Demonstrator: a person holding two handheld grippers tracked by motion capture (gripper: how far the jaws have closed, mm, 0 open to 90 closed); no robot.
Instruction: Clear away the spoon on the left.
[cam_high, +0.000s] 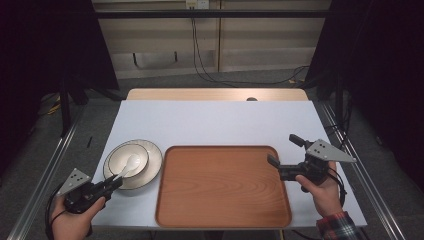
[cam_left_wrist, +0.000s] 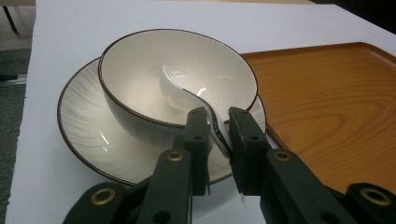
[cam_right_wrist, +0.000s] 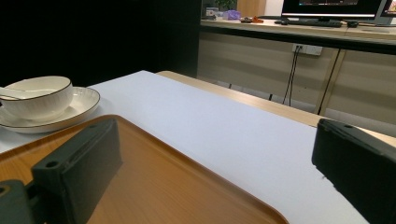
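Left tongs (cam_left_wrist: 217, 128): clenched on spoon (cam_left_wrist: 187, 95) handle, spoon's long axis running forward into bowl (cam_left_wrist: 140, 70); right tongs (cam_high: 286, 156) released, well apart over tray (cam_high: 225, 210).

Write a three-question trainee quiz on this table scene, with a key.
1. True or false: the left gripper has its jaws closed on the handle of the white spoon.
2. Where does the bowl stand? A) on the wooden tray B) on the plate C) directly on the white table
3. Fill in: the right gripper is held over the tray's right edge with its jaws ____.

Key: 1 true. 2 B. 3 open, with nothing between them.
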